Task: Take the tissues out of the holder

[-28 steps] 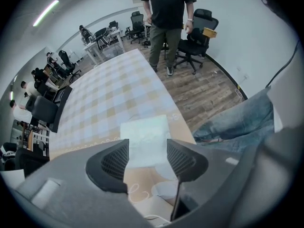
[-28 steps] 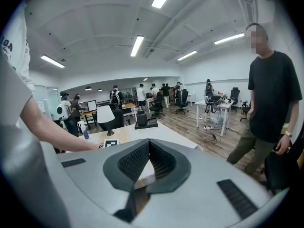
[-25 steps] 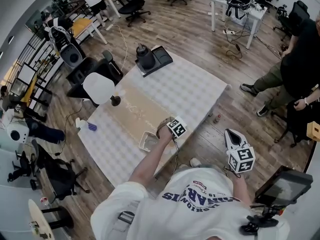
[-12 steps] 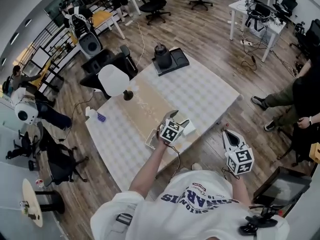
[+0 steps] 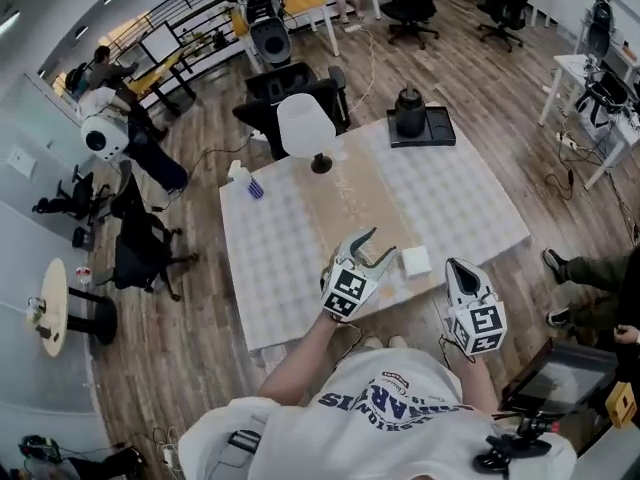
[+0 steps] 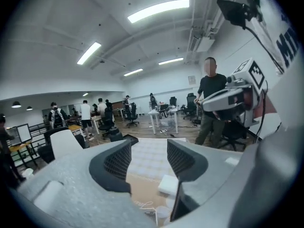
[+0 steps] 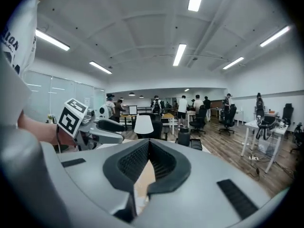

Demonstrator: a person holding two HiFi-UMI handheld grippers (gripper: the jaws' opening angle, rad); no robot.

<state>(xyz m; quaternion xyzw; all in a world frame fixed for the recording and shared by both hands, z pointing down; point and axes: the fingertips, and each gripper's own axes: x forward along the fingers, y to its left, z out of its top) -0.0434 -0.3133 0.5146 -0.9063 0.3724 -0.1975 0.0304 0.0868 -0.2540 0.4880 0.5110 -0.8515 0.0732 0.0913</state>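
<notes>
Table (image 5: 270, 268) w/ checked top, wood floor (image 5: 190, 318) (office)

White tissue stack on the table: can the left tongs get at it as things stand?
Probably yes. The left tongs hang above the table, open and empty, jaws just having closed a little; the tissue stack lies uncovered just right of them, with nothing between.
</notes>
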